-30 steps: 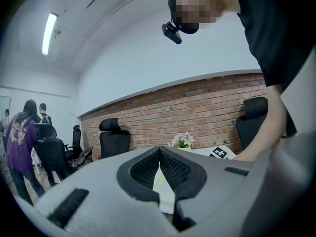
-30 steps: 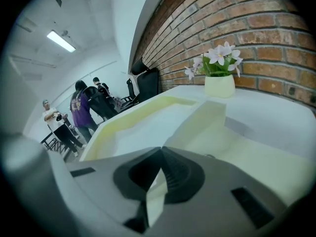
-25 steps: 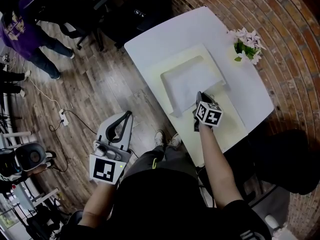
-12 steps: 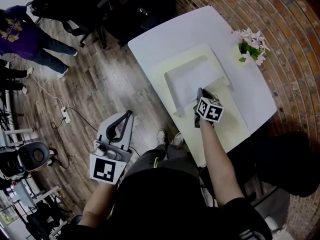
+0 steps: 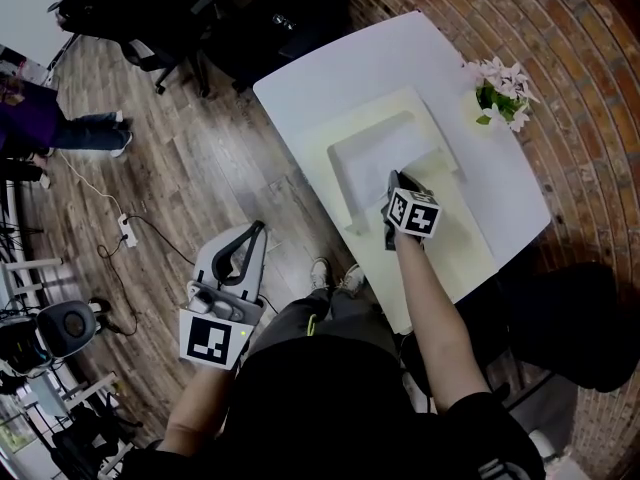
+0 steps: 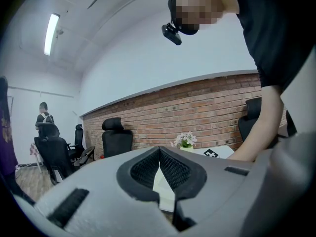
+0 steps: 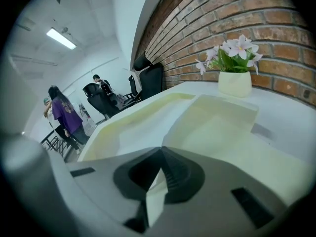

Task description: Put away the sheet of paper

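Over the cream tray, right gripper clamped on sheet of paper, left gripper closed

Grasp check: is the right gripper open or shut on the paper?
Shut on it: the right gripper has its jaws together, with the sheet of paper pinched between them.

- A white counter stands against a brick wall.
- A small pot of pale flowers sits on the counter near its wall-side edge.
- Dark office chairs stand on the wooden floor.
- A person in purple stands well apart from the counter.
- A white power strip lies on the floor.
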The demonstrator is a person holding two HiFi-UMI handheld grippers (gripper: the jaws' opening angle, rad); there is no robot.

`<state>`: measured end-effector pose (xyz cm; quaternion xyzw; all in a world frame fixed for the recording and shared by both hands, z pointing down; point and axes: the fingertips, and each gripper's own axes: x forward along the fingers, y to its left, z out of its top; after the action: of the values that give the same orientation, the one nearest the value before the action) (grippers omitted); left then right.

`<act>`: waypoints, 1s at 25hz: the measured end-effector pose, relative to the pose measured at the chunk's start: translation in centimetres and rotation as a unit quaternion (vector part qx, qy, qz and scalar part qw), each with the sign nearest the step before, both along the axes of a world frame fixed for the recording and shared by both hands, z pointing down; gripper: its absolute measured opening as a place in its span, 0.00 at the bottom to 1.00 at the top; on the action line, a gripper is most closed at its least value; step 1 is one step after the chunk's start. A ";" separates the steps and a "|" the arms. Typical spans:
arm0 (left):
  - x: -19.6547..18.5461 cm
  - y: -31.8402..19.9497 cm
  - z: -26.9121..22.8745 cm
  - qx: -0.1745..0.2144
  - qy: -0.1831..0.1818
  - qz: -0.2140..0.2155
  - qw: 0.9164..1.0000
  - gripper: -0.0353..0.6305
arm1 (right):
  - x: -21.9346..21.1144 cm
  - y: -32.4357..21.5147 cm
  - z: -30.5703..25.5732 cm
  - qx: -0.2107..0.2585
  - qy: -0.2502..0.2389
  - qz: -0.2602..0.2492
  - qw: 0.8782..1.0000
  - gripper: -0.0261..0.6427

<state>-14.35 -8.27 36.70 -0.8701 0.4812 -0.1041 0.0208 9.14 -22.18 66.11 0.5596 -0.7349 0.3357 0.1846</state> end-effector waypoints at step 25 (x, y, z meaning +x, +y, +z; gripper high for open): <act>0.0 -1.4 0.2 0.004 0.032 0.036 0.999 0.09 | 3.5 3.3 1.9 -0.064 0.095 0.009 0.993 0.39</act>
<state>-14.30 -9.66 36.89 -0.8896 0.4507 -0.0735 0.0126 12.60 -18.86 67.96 0.5824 -0.6863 0.3288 0.2858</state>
